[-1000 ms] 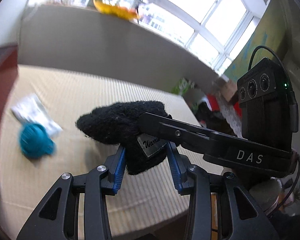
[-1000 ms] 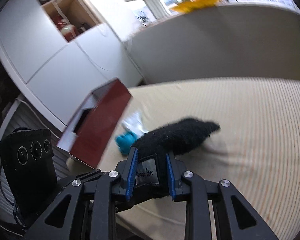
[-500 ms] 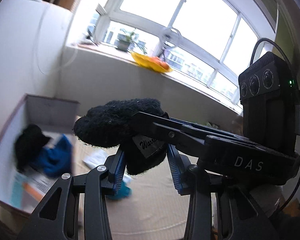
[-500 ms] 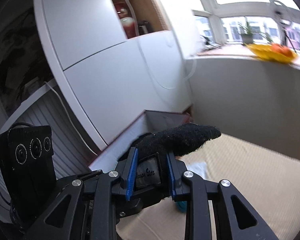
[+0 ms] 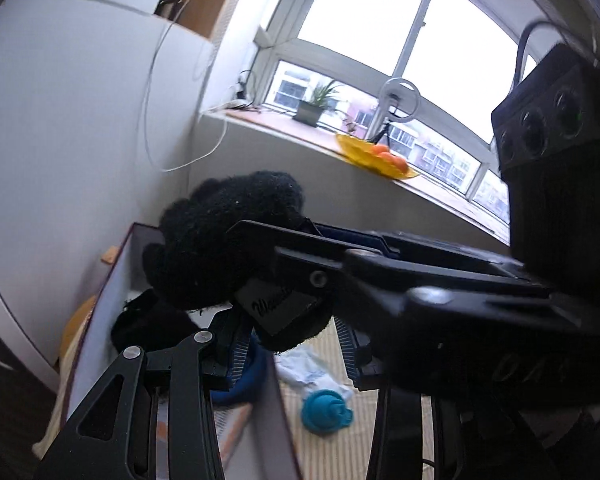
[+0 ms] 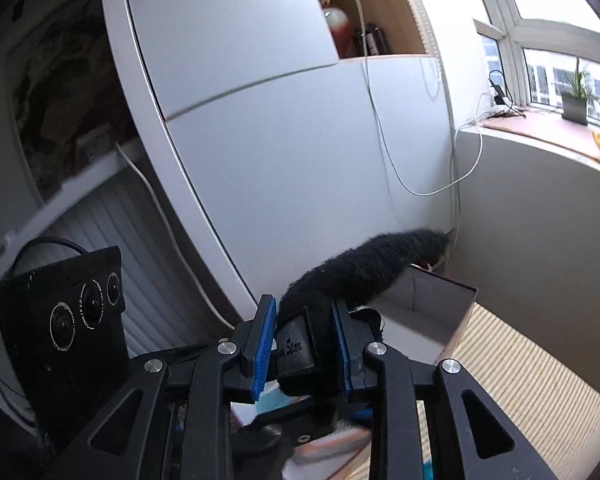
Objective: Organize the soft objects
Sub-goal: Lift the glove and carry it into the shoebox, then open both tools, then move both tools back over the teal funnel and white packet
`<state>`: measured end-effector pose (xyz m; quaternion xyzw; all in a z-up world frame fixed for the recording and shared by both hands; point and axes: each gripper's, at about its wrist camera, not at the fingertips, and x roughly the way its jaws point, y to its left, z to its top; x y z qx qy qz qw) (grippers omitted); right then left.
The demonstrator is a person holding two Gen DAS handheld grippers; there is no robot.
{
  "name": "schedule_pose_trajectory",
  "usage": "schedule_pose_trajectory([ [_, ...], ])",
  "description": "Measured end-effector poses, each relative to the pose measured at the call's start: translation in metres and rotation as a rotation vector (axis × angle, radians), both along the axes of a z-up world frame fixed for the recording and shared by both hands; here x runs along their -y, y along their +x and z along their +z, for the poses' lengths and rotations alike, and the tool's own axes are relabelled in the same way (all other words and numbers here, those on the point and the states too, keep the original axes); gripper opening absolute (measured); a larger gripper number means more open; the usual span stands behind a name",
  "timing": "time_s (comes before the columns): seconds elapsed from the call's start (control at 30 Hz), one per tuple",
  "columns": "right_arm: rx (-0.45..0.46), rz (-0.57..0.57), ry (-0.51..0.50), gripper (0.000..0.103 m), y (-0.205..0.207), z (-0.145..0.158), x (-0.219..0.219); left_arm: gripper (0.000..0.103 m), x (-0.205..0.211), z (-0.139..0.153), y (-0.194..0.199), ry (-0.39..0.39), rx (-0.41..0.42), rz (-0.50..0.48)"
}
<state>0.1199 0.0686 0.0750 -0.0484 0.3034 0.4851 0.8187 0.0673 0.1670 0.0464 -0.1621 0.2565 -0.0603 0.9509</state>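
Now above box [image 5: 112, 280] (black, blue items inside): glove [image 5: 228, 248].

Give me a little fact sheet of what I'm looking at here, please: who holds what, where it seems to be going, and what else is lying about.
held item: fuzzy black knitted glove with a sewn label
left gripper: shut on the glove cuff
right gripper: shut on the same glove, crossing the left one
destination (likely): open cardboard box with dark red outside, below the glove
already in box: another black soft item, blue fabric
outside box: teal knitted piece and white packet on the beige striped mat
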Motion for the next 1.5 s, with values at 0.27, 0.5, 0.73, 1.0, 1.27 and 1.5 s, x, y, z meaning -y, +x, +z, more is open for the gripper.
schedule_pose_trajectory([
  [0.27,-0.179,-0.011,-0.084,0.033,0.051,-0.044,-0.027,0.042,-0.035,-0.044,0.024,-0.01,-0.205,0.163],
  [0.5,-0.217,-0.083,-0.072,0.057,0.068,-0.056,0.003,0.05,-0.048,-0.041,0.005,-0.037,-0.192,0.18],
  [0.73,-0.19,-0.123,-0.061,0.063,0.064,-0.049,0.048,0.05,-0.029,-0.032,-0.011,-0.038,-0.148,0.121],
  [1.0,-0.221,-0.193,-0.133,0.063,0.068,-0.083,0.115,0.05,0.014,-0.034,-0.03,-0.024,-0.125,0.021],
  [1.27,-0.289,-0.192,-0.246,0.023,0.05,-0.147,0.131,0.05,0.039,-0.05,-0.042,-0.045,-0.159,-0.024],
  [1.5,-0.262,-0.096,-0.285,0.017,0.024,-0.159,0.094,0.05,0.044,-0.059,-0.052,-0.065,-0.187,-0.029],
])
